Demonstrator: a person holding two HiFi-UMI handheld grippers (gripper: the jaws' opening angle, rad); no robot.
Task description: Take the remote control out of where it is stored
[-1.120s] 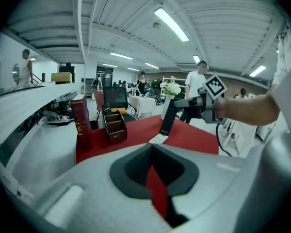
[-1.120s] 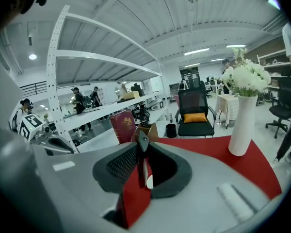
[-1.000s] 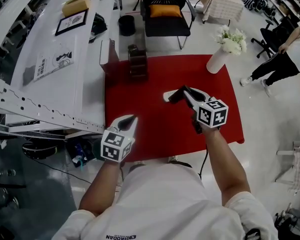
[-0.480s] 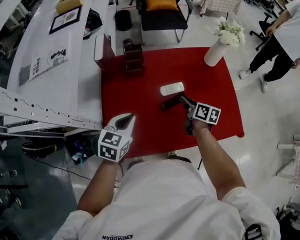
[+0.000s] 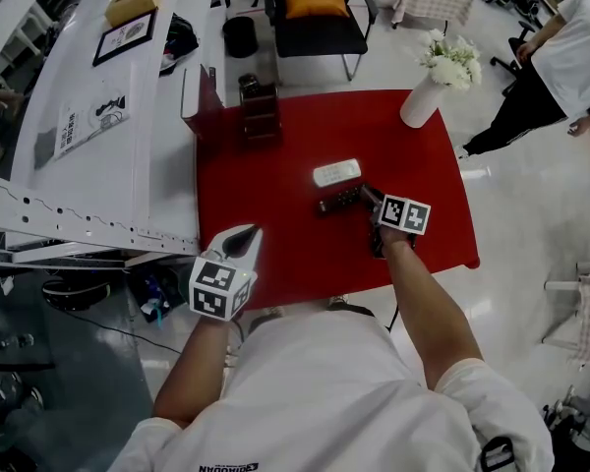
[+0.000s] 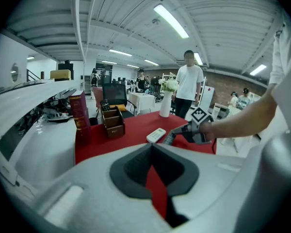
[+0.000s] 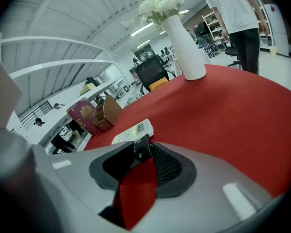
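A dark remote control [image 5: 336, 202] lies on the red tablecloth [image 5: 275, 224], just in front of a white remote [image 5: 335, 173]. My right gripper [image 5: 366, 197] is low over the cloth. Its jaws are opening with the dark remote's end [image 7: 141, 148] still between the tips, and the pads no longer clamp it. A brown wooden organiser [image 5: 260, 109] stands at the cloth's far edge with another dark remote [image 6: 105, 105] upright in it. My left gripper [image 5: 242, 238] hovers at the near left edge, shut and holding nothing.
A dark red book [image 5: 199, 101] stands beside the organiser. A white vase of flowers [image 5: 428, 96] sits at the far right corner. A white desk [image 5: 98, 136] runs along the left, an office chair [image 5: 315, 18] stands beyond the table, and a person [image 5: 560, 67] stands at the right.
My right gripper came down and nearer with the dark remote, which now lies on the cloth beside the white one. Its jaws have spread. The left gripper barely moved.
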